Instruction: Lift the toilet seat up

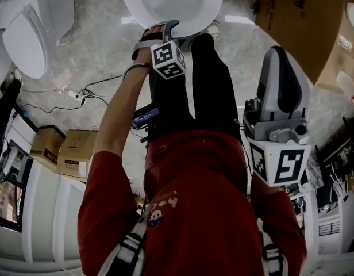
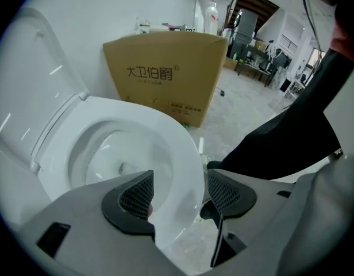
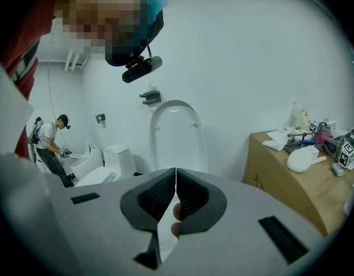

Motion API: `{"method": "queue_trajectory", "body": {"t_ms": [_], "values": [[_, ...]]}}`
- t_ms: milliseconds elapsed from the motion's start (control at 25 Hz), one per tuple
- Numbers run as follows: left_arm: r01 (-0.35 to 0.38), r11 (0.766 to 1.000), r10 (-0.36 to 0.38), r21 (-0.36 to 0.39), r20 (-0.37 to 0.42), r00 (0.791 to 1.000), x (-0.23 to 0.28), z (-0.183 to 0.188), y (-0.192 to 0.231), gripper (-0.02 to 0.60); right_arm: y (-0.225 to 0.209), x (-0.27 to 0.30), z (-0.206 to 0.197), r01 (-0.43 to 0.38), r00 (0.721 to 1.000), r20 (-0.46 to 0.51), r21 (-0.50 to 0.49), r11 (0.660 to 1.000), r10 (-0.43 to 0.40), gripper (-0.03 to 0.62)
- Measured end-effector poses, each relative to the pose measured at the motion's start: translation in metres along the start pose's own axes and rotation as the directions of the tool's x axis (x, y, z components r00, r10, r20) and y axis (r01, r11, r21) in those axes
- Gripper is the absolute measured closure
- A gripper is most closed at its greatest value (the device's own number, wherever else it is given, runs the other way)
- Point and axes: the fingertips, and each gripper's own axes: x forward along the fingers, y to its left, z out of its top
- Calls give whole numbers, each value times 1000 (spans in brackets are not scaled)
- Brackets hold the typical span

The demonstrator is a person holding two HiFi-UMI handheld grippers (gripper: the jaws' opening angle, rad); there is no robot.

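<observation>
White seat (image 2: 185,148) lies flat on the bowl, not yet raised. Lid (image 2: 33,96) behind it stands up, leaning back.

Left tongs (image 2: 180,183): spread wide, pointing steeply down at the front of the seat. The seat's front rim sits between the two pads, with one pad (image 2: 137,197) over the bowl opening and the other outside the rim. A gap is visible on both sides, so neither pad presses on the rim. Nothing is held.

Right tongs (image 3: 176,177): pressed together tip to tip, nothing between them. In the head view they are held up at the person's right side, well apart from the toilet. In their own view the upright lid shows ahead against a white wall.

Surroundings:
- Brown box (image 2: 165,79) with printed characters stands on the floor (image 2: 240,102) just beyond the toilet. Small items on its top are too small to identify.
- Dark trouser leg (image 2: 292,131) is just beside the seat's front.
- Head view: second toilet (image 1: 27,39) at upper left, well apart. Two small cartons (image 1: 76,151) stand at left, with cables (image 1: 68,94) on the floor between them and the second toilet.
- Right gripper view: another person (image 3: 50,145) at far left bends over a further toilet (image 3: 116,160).
</observation>
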Motion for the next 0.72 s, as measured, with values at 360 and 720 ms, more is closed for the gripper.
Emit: {"method": "queue_trajectory", "body": {"t_ms": [360, 720], "values": [[59, 997, -57, 41, -57, 997, 26, -15, -8, 279, -5, 1, -17, 8, 999, -39, 5, 1000, -8, 580], [116, 990, -106, 80, -121, 987, 48, -29, -17, 279, -12, 1, -31, 21, 998, -59, 25, 999, -20, 580]]}}
